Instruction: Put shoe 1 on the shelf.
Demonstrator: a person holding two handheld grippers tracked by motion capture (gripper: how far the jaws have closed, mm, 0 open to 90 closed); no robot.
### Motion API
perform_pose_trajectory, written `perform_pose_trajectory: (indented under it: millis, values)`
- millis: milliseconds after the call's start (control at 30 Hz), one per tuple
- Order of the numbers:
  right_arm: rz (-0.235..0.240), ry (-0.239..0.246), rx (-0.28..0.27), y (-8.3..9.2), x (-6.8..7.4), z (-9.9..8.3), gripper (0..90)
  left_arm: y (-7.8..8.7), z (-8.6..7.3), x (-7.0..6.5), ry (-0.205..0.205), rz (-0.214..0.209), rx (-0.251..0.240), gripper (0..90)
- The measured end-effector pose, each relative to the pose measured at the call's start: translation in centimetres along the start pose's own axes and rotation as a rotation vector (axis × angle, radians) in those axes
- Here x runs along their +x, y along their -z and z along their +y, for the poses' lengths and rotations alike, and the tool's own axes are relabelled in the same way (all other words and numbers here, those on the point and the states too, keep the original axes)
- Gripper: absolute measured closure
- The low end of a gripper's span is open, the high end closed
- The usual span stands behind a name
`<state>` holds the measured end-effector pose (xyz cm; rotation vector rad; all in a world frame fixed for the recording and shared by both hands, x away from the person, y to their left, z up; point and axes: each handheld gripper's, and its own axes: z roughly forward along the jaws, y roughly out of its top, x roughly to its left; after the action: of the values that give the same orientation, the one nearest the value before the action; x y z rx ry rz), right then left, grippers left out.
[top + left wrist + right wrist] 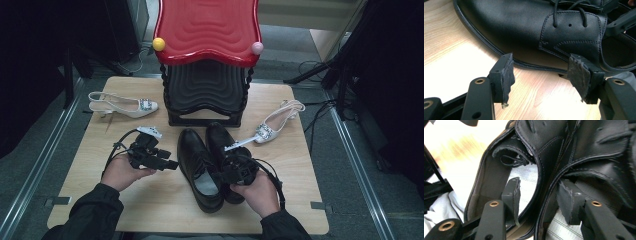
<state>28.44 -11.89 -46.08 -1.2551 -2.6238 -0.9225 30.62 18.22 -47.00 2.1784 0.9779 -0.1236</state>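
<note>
My jaws are standing open on both sides, with nothing pinched between the pads. The right gripper (235, 167) is straddling the two touching inner collars of the black lace-up shoes (212, 160), one jaw dipping into each shoe's opening, and neither pad is pressing on leather as far as I can tell. The left gripper (167, 162) is resting low on the table (90, 165), its open jaws aiming at the outer side of the left shoe (529, 27), just beside the sole edge but apart from it.

Going down in size: the red stool (207, 30) is sitting at the far edge with a black stepped base under it; the black pair is lying side by side mid-table, toes towards that base, heels towards me. One white slingback heel (122, 105) is lying far left, the other (275, 125) far right, both well apart from the black pair.

I am judging these leather shoes as fairly heavy, with a stiff sole and heel counter but softer sides and a smooth, somewhat slippery upper. I am reckoning the best hold is the two pressed collars together, or the firm heel rim, rather than the polished toe.
</note>
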Motion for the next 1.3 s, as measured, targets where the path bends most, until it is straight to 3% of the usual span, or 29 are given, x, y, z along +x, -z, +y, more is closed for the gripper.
perform_pose_trajectory:
  millis: [167,400,567,733,1033,1167,1300]
  values:
    - [-0.043,-0.014,0.038,-1.0,0.0,0.4,57.8,0.2,0.1,-0.3,-0.027,0.004,-0.019,38.6]
    - [-0.077,-0.021,0.082,-2.3,0.0,0.8,58.6,0.2,0.0,-0.1,-0.012,0.009,-0.024,38.5]
    - [-0.114,-0.028,0.095,-2.7,0.1,1.1,62.7,0.7,-0.1,0.3,0.002,0.003,-0.031,36.8]
    - [-0.154,-0.043,0.102,-2.9,0.1,1.2,73.1,1.1,-0.3,0.6,0.006,0.008,-0.044,36.0]
    - [-0.118,-0.114,0.110,-2.2,-1.1,1.2,82.9,1.4,-0.4,1.2,0.015,0.021,-0.053,34.6]
    - [-0.109,-0.121,0.120,-1.5,-1.5,1.2,83.7,1.5,-0.4,1.4,0.014,0.025,-0.049,34.7]
    - [-0.063,-0.140,0.098,-0.6,-2.1,1.2,83.9,1.5,-0.5,1.5,0.013,0.028,-0.048,34.7]
